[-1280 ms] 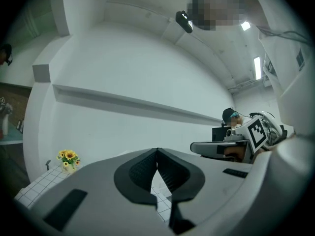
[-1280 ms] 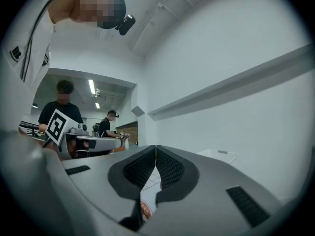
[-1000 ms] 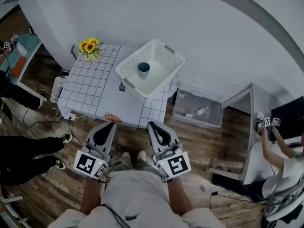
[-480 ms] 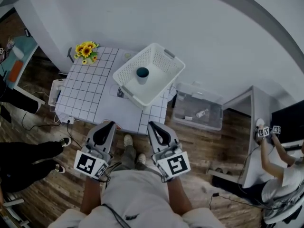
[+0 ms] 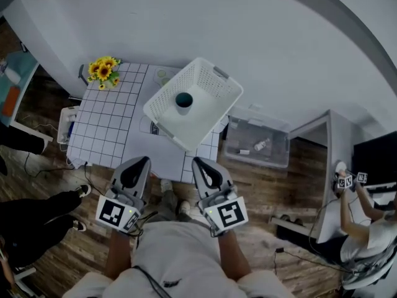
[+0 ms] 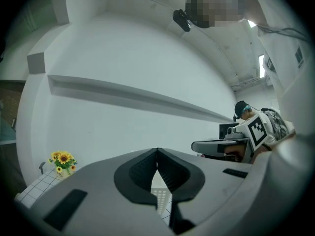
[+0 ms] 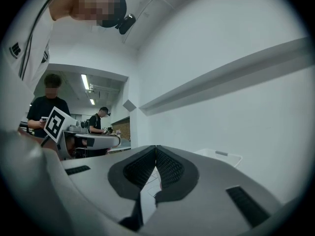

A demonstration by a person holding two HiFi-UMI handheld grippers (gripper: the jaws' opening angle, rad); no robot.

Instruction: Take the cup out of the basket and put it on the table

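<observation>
Left gripper (image 5: 141,161) and right gripper (image 5: 197,162) are seen side by side in the head view, held level and pointed at the table (image 5: 105,129), just short of its near edge. Nothing is carried by either. A white basket (image 5: 214,82) is set on the right part of the table, turned at an angle to the grid cloth. The cup (image 5: 183,99), dark with a round mouth, is seen upright inside the basket, well apart from both grippers. Sunflowers (image 5: 102,71) are placed at the far left corner. A clear bin (image 5: 257,144) is seen on the floor to the right of the table.

In the left gripper view, the left gripper (image 6: 157,151) is shown with its jaws closed tip to tip and nothing between them. A strip of the basket's lattice (image 6: 160,200) is visible below the tips. The sunflowers (image 6: 62,160) and a table corner (image 6: 32,191) are seen at lower left, the right gripper (image 6: 197,145) at right.

In the right gripper view, the right gripper (image 7: 156,148) is likewise shown closed and empty. The basket's rim (image 7: 219,155) is seen beyond it to the right, the left gripper (image 7: 115,140) to the left. The cup is not shown there.
</observation>
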